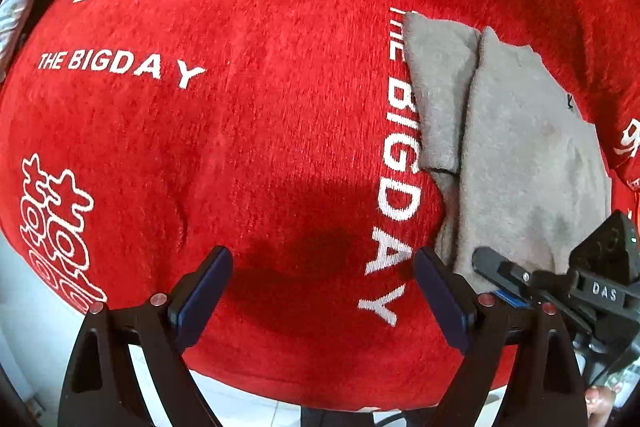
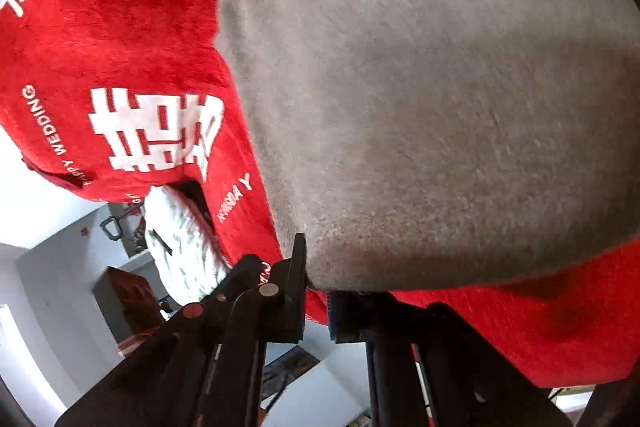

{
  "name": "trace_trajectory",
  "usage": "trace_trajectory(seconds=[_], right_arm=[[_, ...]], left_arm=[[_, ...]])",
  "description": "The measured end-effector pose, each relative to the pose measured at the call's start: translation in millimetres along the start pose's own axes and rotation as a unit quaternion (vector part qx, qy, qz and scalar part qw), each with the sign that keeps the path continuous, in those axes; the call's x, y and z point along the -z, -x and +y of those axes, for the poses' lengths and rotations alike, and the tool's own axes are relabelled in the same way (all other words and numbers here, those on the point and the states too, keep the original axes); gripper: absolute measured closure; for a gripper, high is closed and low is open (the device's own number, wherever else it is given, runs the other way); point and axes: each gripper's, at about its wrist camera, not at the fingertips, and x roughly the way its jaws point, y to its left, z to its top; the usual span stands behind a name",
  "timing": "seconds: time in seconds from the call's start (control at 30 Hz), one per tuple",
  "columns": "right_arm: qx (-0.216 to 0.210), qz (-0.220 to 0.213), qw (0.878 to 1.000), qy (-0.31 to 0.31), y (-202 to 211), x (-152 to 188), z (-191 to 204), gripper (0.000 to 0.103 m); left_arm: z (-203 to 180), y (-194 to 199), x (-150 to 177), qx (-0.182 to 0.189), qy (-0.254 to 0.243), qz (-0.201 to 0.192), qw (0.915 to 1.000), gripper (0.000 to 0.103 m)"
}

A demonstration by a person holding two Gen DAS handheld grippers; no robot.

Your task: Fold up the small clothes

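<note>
A grey garment (image 1: 524, 155) lies folded on a red blanket (image 1: 248, 131) with white lettering. My left gripper (image 1: 322, 287) is open and empty, hovering over the bare blanket to the left of the garment. My right gripper (image 2: 318, 291) is shut on the near edge of the grey garment (image 2: 420, 107), which fills most of the right wrist view. The right gripper also shows in the left wrist view (image 1: 492, 267), lying on the garment's near corner.
The red blanket (image 2: 120, 47) drapes over the near edge of the surface. A white knitted cloth (image 2: 180, 247) hangs below the blanket's edge. White floor (image 1: 248, 399) and a room with boxes (image 2: 128, 299) show beyond.
</note>
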Motion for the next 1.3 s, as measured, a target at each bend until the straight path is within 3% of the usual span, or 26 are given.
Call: trace_trajectory(seconds=[0.17,0.33,0.43,0.6,0.77,0.97,1.03,1.13,1.2,1.27,1.3], right_arm=[[0.034,0.016,0.999,0.003,-12,5,-3,0.093],[0.089,0.045,0.993,0.069,1,23,5,0.091],[0.112,0.025,0.989,0.094,26,27,6,0.091],[0.157,-0.058,0.978,0.125,83,16,13,0.091],[0.161,-0.124,0.973,0.106,127,-2,6,0.091],[0.164,-0.124,0.975,0.084,137,-10,-6,0.091],[0.165,-0.119,0.976,0.080,138,-9,-11,0.091],[0.162,-0.114,0.978,0.069,139,-8,-15,0.091],[0.159,-0.115,0.978,0.065,141,-6,-17,0.079],[0.154,-0.121,0.979,0.062,142,-4,-17,0.040],[0.147,-0.123,0.979,0.062,143,-3,-18,0.037]], left_arm=[[-5,-3,1,-0.002,-0.011,0.006,0.9999,0.011],[-14,-4,-3,-0.002,-0.024,0.002,0.9997,0.011],[-22,1,-11,-0.001,-0.031,-0.008,0.9995,0.011],[-47,5,-37,0.017,-0.045,-0.035,0.9982,0.011],[-82,-17,-65,0.013,-0.075,-0.045,0.9960,0.011],[-93,-50,-82,-0.045,-0.102,-0.032,0.9932,0.011],[-82,-50,-84,-0.025,-0.085,-0.024,0.9958,0.010],[-71,-44,-83,-0.028,-0.073,-0.020,0.9967,0.010],[-68,-39,-81,-0.045,-0.077,-0.023,0.9958,0.011],[-66,-35,-80,-0.048,-0.077,-0.022,0.9957,0.011],[-65,-34,-78,-0.046,-0.075,-0.022,0.9959,0.011]])
